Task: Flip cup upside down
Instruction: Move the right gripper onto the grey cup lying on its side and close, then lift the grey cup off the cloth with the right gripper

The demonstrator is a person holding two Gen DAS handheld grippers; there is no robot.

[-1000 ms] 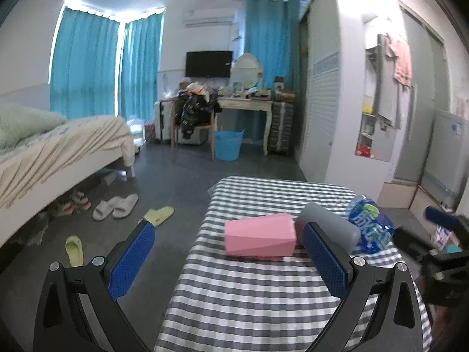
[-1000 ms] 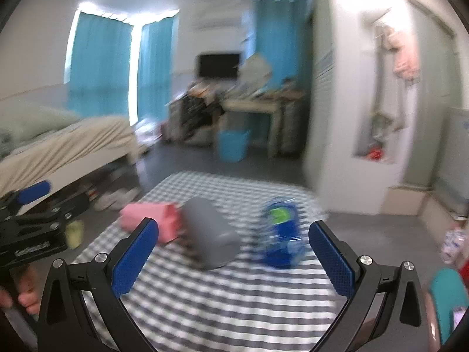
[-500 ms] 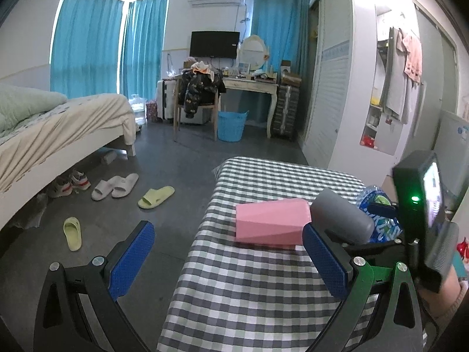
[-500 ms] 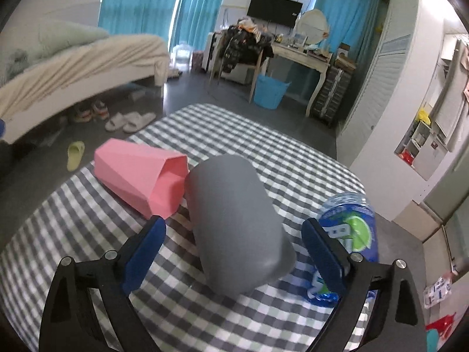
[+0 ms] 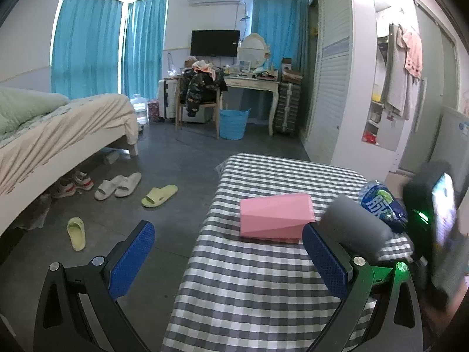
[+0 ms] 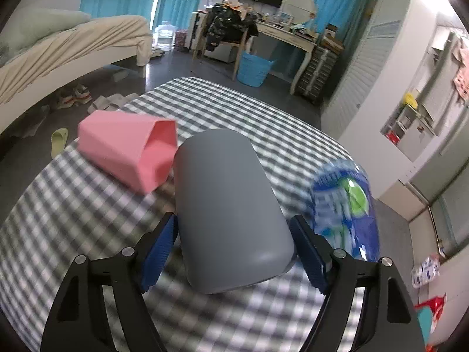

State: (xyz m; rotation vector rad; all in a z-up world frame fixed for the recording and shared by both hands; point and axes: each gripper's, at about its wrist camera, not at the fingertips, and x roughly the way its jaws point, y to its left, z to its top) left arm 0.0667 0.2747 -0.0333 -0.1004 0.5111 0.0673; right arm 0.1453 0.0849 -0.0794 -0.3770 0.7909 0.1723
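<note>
A grey cup [image 6: 228,205] lies on its side on the checkered table [image 6: 88,220], its closed base toward the right wrist camera. My right gripper [image 6: 234,252] has its blue pads on both sides of the cup's base, closed to its width. The grey cup also shows in the left wrist view [image 5: 354,223], at the right. A pink cup [image 6: 126,152] lies on its side just left of it, mouth toward the grey cup; it also shows in the left wrist view [image 5: 275,218]. My left gripper [image 5: 225,258] is open and empty at the table's left edge.
A blue-labelled plastic bottle [image 6: 346,205] lies right of the grey cup, close to my right finger. The table's left edge [image 5: 193,249] drops to the floor, with slippers [image 5: 117,184] and a bed [image 5: 58,129] beyond. A desk and chair [image 5: 202,96] stand far back.
My right gripper moved forward and down onto the grey cup and its fingers closed in around the base. The left gripper stayed open, almost still.
</note>
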